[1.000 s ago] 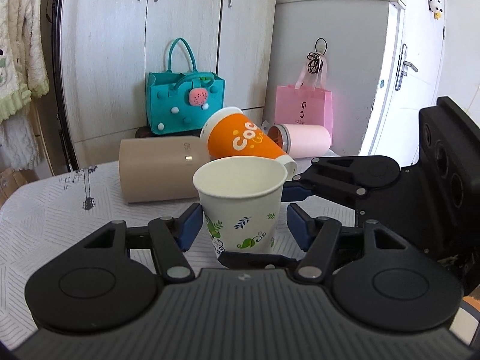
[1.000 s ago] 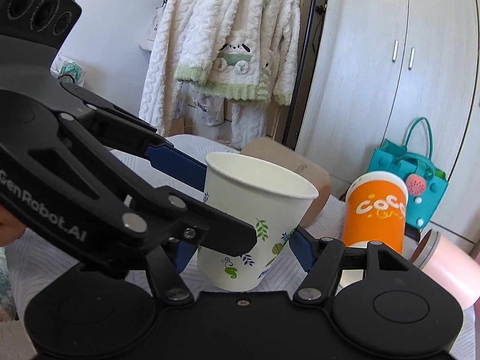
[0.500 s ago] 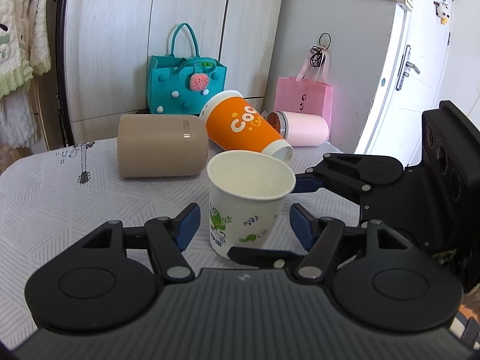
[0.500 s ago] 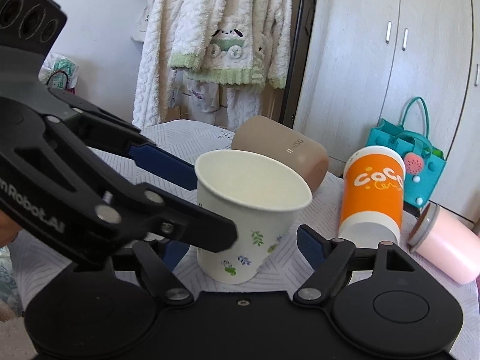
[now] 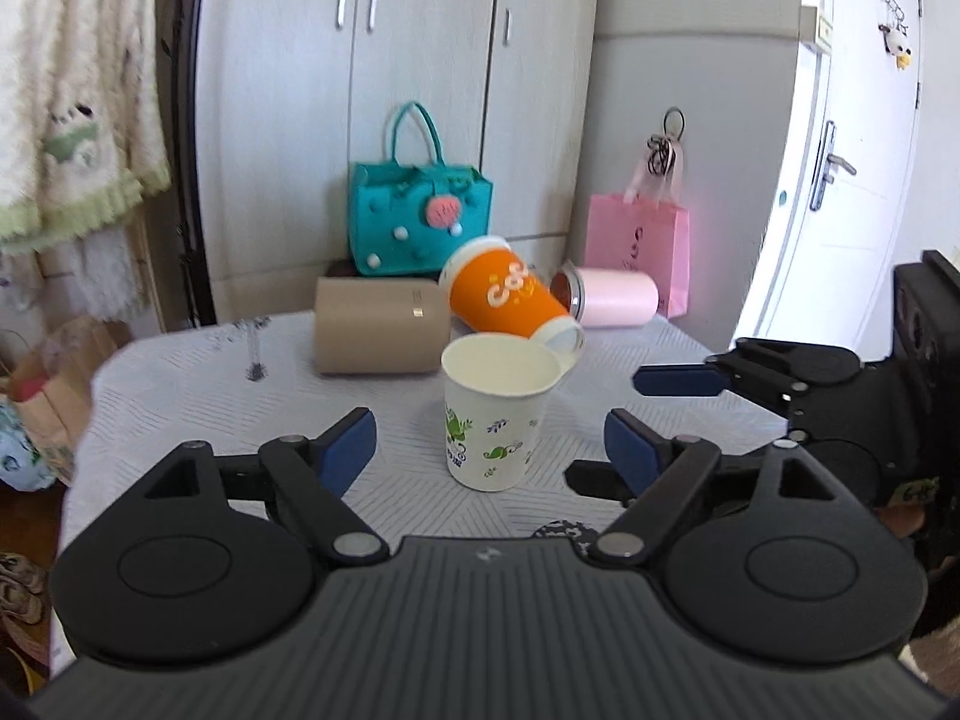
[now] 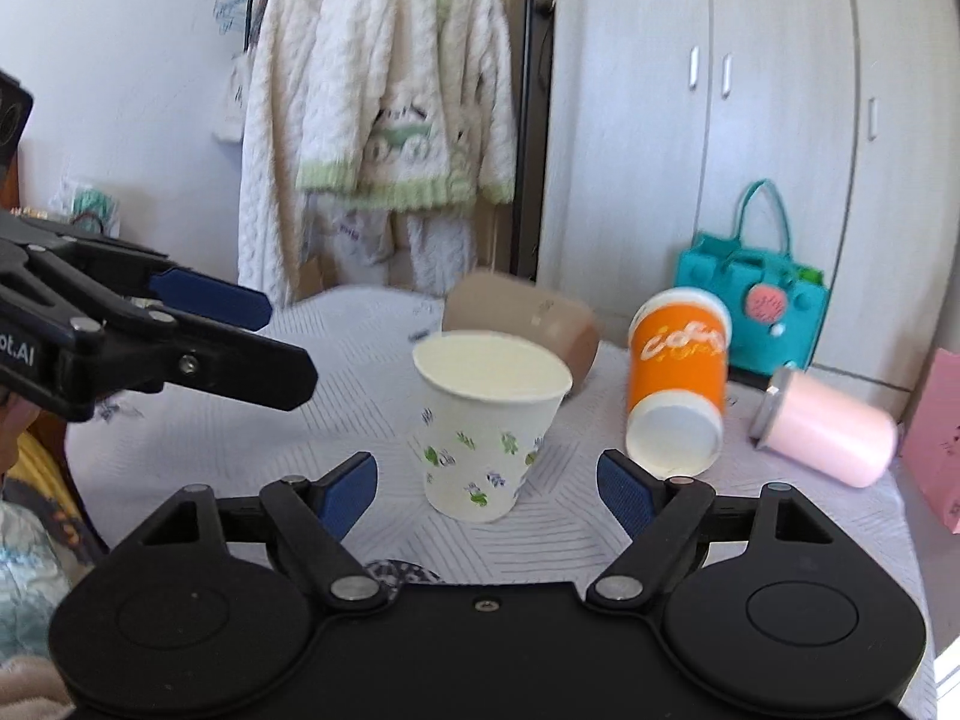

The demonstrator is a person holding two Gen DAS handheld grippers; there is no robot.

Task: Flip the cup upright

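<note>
The right tongs [image 5: 678, 402] show only partly in the left wrist view, their body cut off by the right edge. In the right wrist view the left tongs [image 6: 240, 336] likewise run off the left edge. Beyond the tongs, the tan cup [image 6: 522, 330] is blurred, and its mouth is hidden. The orange cup's [image 5: 507, 300] lettering is partly hidden, perhaps a brand name. The pink bag [image 6: 936, 450] is cropped at the right edge.

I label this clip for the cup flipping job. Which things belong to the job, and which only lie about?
Job: white leaf-print paper cup, upright; left gripper and right gripper, both open.

Lying about: orange cup, tan cup, pink cup, all on their sides; teal bag; pink bag.
</note>
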